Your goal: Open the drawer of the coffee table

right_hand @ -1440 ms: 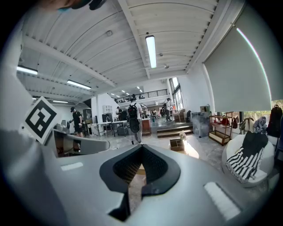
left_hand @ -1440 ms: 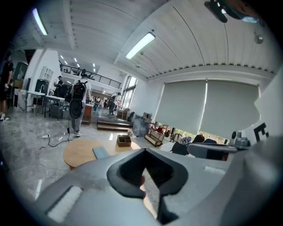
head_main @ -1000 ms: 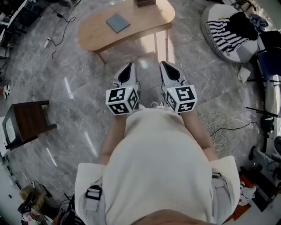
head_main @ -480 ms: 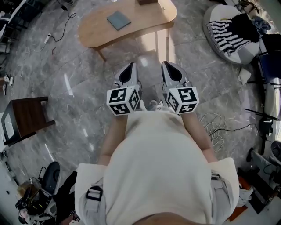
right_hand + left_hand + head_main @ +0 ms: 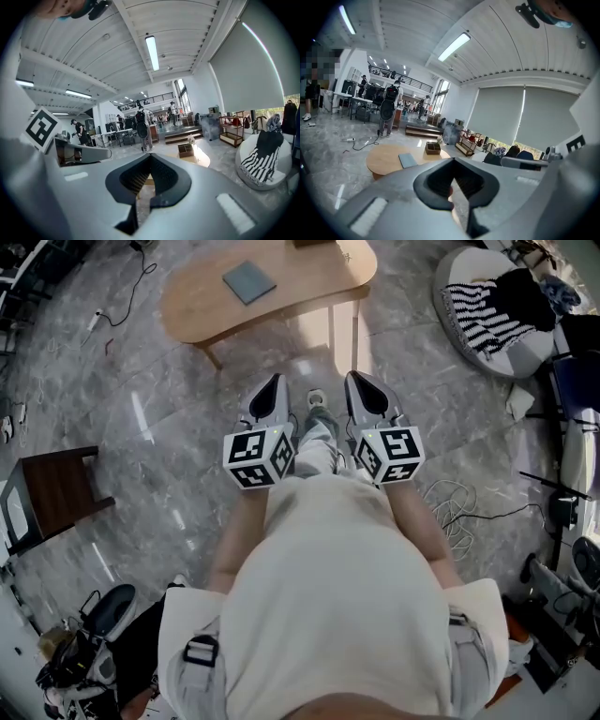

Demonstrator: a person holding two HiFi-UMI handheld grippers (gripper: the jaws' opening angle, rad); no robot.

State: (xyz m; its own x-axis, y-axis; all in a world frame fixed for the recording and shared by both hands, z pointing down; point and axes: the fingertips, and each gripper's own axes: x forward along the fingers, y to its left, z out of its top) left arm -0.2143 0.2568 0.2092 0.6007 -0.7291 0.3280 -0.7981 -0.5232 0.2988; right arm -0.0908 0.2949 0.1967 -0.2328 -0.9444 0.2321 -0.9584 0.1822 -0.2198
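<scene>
The coffee table [image 5: 281,289] is a light wooden, rounded one on thin legs at the top of the head view. A grey-blue pad [image 5: 248,282] and a small brown box [image 5: 314,244] lie on it. No drawer shows from here. My left gripper [image 5: 274,382] and right gripper [image 5: 354,379] are held side by side in front of my body, both pointing toward the table and well short of it. Both are shut with nothing between the jaws. The left gripper view shows the table [image 5: 386,158] beyond the left gripper [image 5: 452,160]; the right gripper [image 5: 150,157] hides most of the table [image 5: 202,159].
A dark wooden stool [image 5: 56,495] stands at the left. A beanbag with striped cloth [image 5: 497,306] sits at the upper right. Cables [image 5: 464,507] trail over the marble floor at the right, and bags [image 5: 94,643] lie at the lower left. People [image 5: 387,108] stand far off.
My foot and leg have come forward between the two grippers, and bags have come into view at the lower left. Both grippers stay shut, held side by side.
</scene>
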